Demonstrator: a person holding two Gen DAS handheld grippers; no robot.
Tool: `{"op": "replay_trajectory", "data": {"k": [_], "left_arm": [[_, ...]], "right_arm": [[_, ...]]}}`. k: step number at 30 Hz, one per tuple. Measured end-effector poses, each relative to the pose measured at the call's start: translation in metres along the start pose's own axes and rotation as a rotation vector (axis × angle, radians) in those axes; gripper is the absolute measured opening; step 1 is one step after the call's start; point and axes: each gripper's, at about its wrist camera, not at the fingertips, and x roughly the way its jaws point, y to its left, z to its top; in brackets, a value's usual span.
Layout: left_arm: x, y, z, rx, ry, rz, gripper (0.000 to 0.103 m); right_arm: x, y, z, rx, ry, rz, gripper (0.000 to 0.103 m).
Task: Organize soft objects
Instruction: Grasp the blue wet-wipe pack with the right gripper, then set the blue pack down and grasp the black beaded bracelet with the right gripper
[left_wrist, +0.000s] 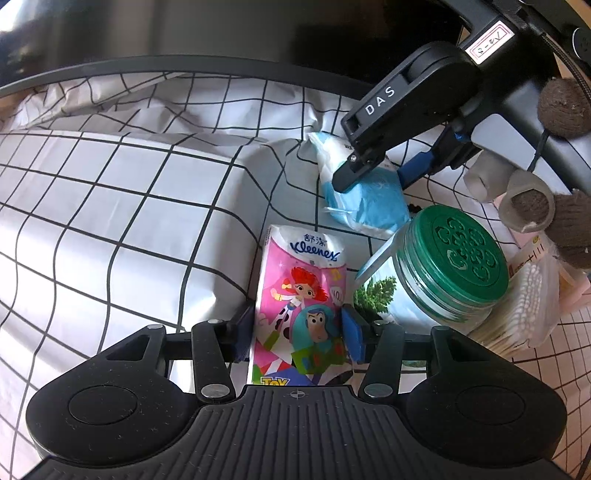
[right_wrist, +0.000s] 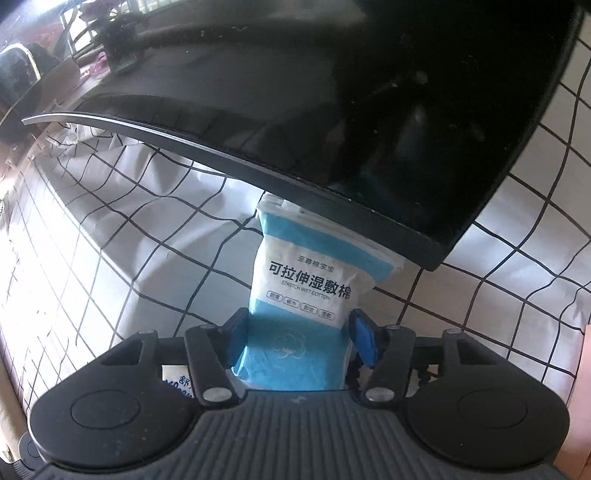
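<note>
A pink Kleenex tissue pack (left_wrist: 299, 295) with cartoon figures lies on the black-grid white cloth (left_wrist: 110, 221). My left gripper (left_wrist: 297, 332) is shut on its near end, with a blue pad against each long side. Farther back lies a blue and white cotton pad pack (left_wrist: 364, 199), whose far end reaches under the monitor edge in the right wrist view. My right gripper (right_wrist: 301, 334) points steeply down and is shut on this cotton pad pack (right_wrist: 303, 295). In the left wrist view the right gripper (left_wrist: 373, 177) comes in from the upper right.
A glass jar with a green lid (left_wrist: 461, 258) stands just right of the tissue pack. A clear bag of cotton swabs (left_wrist: 524, 306) lies beside it. A black monitor (right_wrist: 332, 110) overhangs the back of the cloth. A hand's fingers (left_wrist: 484, 177) show at the right edge.
</note>
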Motion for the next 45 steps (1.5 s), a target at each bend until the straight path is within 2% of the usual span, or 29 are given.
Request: {"op": "replay_trajectory", "data": {"k": [4, 11, 17, 24, 28, 31, 32, 34, 38, 41, 42, 43, 44, 45], "left_arm": [[0.0, -0.001, -0.001, -0.009, -0.001, 0.007, 0.053], [-0.013, -0.001, -0.007, -0.065, -0.011, 0.01, 0.042], [-0.026, -0.002, -0.013, -0.097, -0.026, 0.014, 0.042], [-0.028, -0.001, -0.012, -0.146, -0.017, 0.011, 0.042], [-0.028, -0.002, -0.012, -0.141, -0.016, 0.014, 0.043], [-0.028, -0.004, -0.012, -0.133, -0.015, 0.016, 0.043], [-0.028, -0.005, -0.012, -0.132, -0.016, 0.016, 0.043], [-0.027, -0.005, -0.012, -0.128, -0.017, 0.016, 0.043], [-0.027, -0.005, -0.012, -0.124, -0.016, 0.014, 0.044], [-0.026, -0.003, -0.012, -0.125, -0.013, 0.011, 0.045], [-0.026, -0.003, -0.012, -0.124, -0.012, 0.009, 0.046], [-0.025, -0.003, -0.011, -0.118, -0.011, 0.007, 0.047], [-0.024, -0.004, -0.011, -0.108, -0.007, 0.007, 0.048], [-0.023, -0.005, -0.01, -0.096, -0.001, 0.009, 0.049]], "right_arm": [[0.0, -0.003, 0.001, 0.006, 0.008, 0.015, 0.05], [-0.025, 0.002, -0.001, -0.01, -0.018, 0.079, 0.049], [-0.026, 0.01, -0.004, -0.047, -0.027, 0.061, 0.049], [-0.02, 0.01, -0.01, -0.134, 0.003, 0.074, 0.055], [-0.043, 0.004, -0.013, -0.187, -0.031, 0.044, 0.063], [-0.041, -0.016, -0.009, -0.127, -0.003, -0.059, 0.062], [-0.036, -0.024, -0.008, -0.106, 0.019, -0.079, 0.061], [-0.023, -0.039, -0.006, -0.07, 0.068, -0.099, 0.046], [0.002, -0.054, -0.005, -0.006, 0.132, -0.118, 0.038], [0.006, -0.05, -0.002, -0.037, 0.132, -0.121, 0.032], [0.006, -0.047, -0.002, -0.052, 0.131, -0.127, 0.026], [0.006, -0.044, -0.002, -0.073, 0.131, -0.133, 0.014], [0.007, -0.042, -0.002, -0.093, 0.134, -0.133, 0.008], [0.006, -0.04, -0.003, -0.104, 0.137, -0.124, 0.007]]}}
